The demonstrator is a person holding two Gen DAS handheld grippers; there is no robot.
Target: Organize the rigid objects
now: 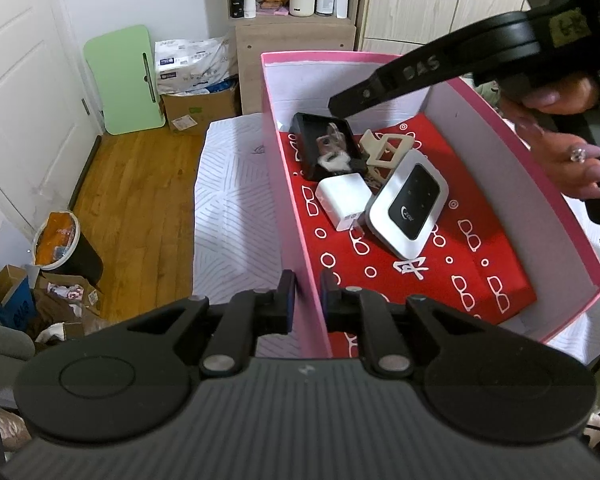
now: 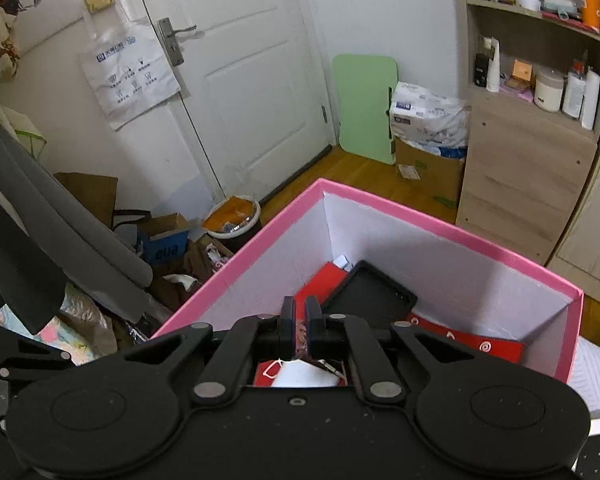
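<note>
Gripping the pink box (image 1: 300, 216) wall at 6 o'clock, left gripper (image 1: 308, 304) fingers narrow; right gripper (image 2: 300, 328) fingers nearly closed over a pinkish item I cannot identify.

At your ten o'clock a green board (image 1: 123, 80) leans on the wall beside the white door (image 1: 16, 92). Just right of it, a cardboard box (image 1: 198, 108) carries a white plastic pack (image 1: 194, 64). At twelve, a wooden shelf (image 1: 296, 40) holds bottles and a white jar (image 1: 302, 1). At eight, a full bin (image 1: 66, 246) stands on wood flooring (image 1: 140, 208).
</note>
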